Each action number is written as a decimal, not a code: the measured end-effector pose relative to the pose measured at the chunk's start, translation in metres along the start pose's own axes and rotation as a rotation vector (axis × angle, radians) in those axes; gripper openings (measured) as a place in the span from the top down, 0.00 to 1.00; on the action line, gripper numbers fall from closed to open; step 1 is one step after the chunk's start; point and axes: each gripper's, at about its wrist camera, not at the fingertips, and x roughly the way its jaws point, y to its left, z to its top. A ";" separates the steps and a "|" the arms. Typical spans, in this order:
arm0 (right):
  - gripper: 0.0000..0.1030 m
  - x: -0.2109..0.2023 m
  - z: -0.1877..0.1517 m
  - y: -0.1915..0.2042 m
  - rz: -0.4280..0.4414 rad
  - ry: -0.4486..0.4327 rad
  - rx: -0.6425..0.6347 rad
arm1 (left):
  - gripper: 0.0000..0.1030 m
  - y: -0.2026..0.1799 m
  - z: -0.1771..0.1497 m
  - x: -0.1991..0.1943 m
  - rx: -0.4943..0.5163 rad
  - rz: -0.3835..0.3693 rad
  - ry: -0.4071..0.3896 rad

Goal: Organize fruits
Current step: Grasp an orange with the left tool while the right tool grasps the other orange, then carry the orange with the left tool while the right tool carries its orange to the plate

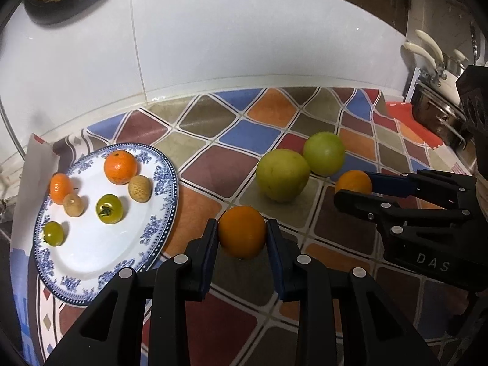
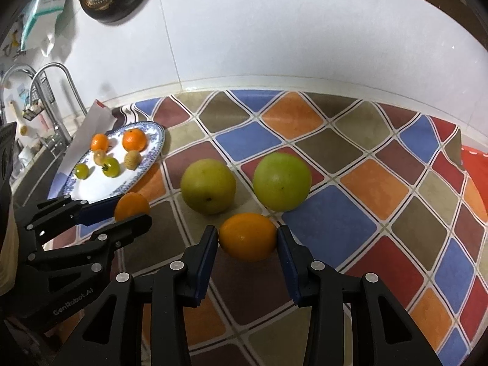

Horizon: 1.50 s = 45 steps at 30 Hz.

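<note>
Two large green fruits [image 2: 208, 185] [image 2: 281, 181] are left on the patterned cloth [image 2: 360, 189], touching each other, and could be knocked rolling if either gripper is swung wide. The plate [image 1: 166, 183] is already crowded with small fruit, so more could be jostled off. One orange [image 1: 242, 231] is clamped by the left gripper [image 1: 242, 238], another orange [image 2: 247, 236] by the right gripper [image 2: 247, 241]; either could slip from a shallow pinch.
</note>
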 end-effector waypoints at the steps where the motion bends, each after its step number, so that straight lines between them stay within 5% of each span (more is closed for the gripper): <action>1: 0.60 -0.003 0.000 0.001 0.002 -0.005 -0.001 | 0.69 0.000 -0.001 -0.004 -0.002 0.001 -0.006; 28: 0.60 -0.101 -0.005 0.078 0.076 -0.169 -0.091 | 0.70 0.018 -0.022 -0.128 -0.052 0.070 -0.202; 45: 0.60 -0.113 0.009 0.138 0.127 -0.245 -0.129 | 0.70 0.066 -0.030 -0.168 -0.059 0.147 -0.274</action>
